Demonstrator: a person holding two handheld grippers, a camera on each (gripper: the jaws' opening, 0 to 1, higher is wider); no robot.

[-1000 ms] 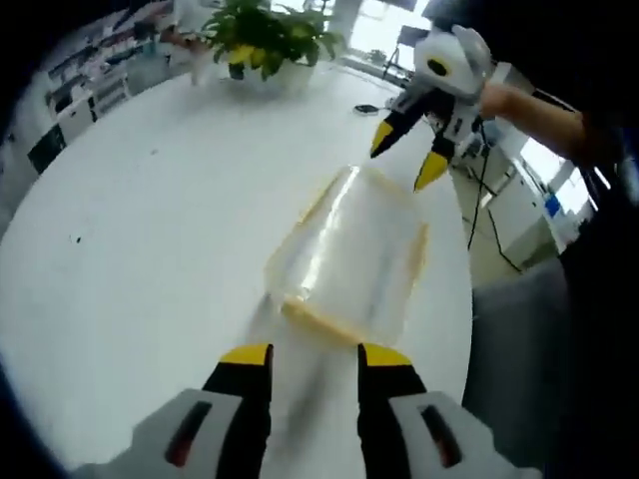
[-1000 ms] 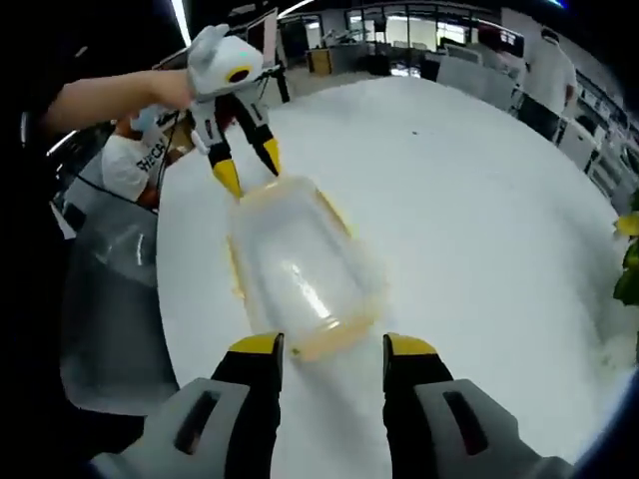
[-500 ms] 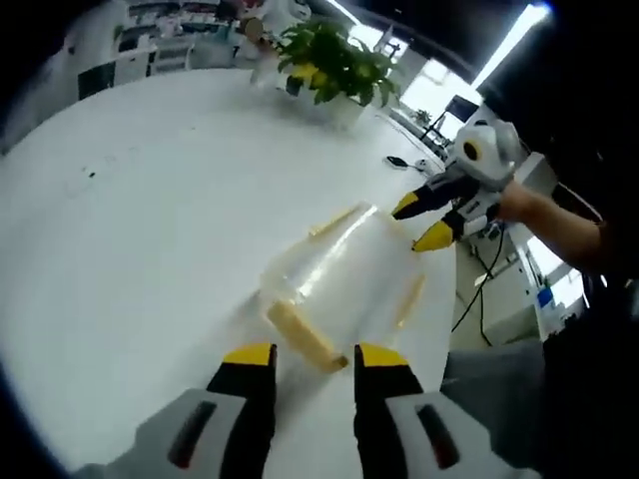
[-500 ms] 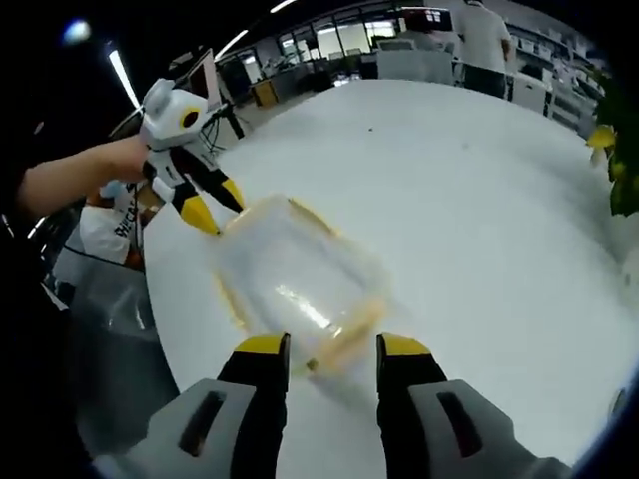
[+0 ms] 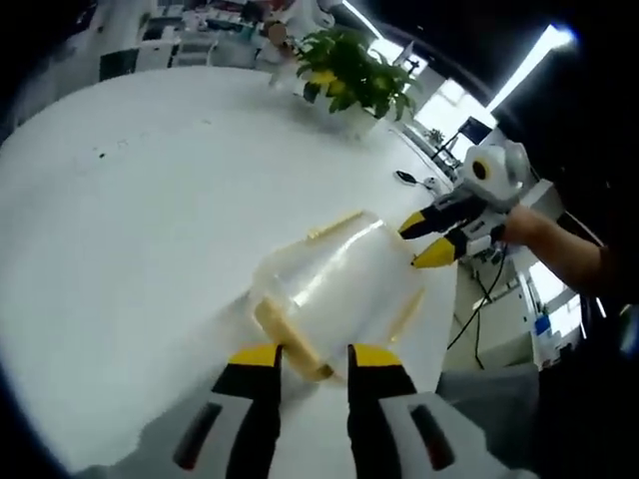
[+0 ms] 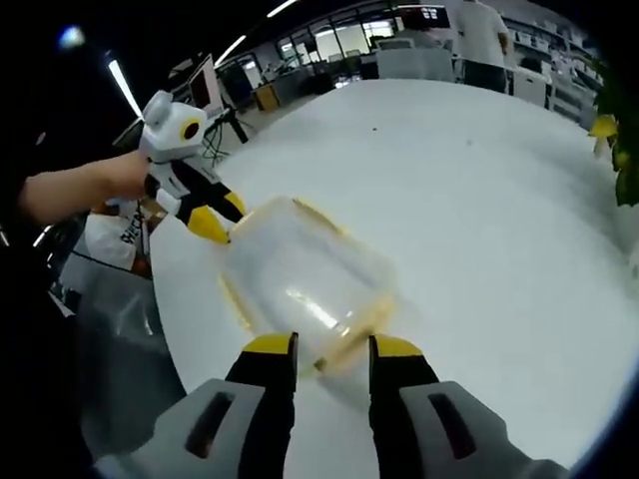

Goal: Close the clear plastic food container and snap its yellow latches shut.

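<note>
Both grippers closed in on the container's two short ends.

Left gripper [image 5: 308, 356], jaws apart, had moved up to straddle the near yellow latch [image 5: 288, 337]; right gripper [image 6: 331, 346], also parted, reached the opposite one. Clear container [image 6: 305, 284] sat lidded near the white desk [image 5: 130, 230] edge; latching looked imminent.

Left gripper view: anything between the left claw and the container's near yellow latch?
Nothing visible. The left claw sits right at the near yellow latch of the clear container, with only bare white table around. The right claw is at the far end.
</note>
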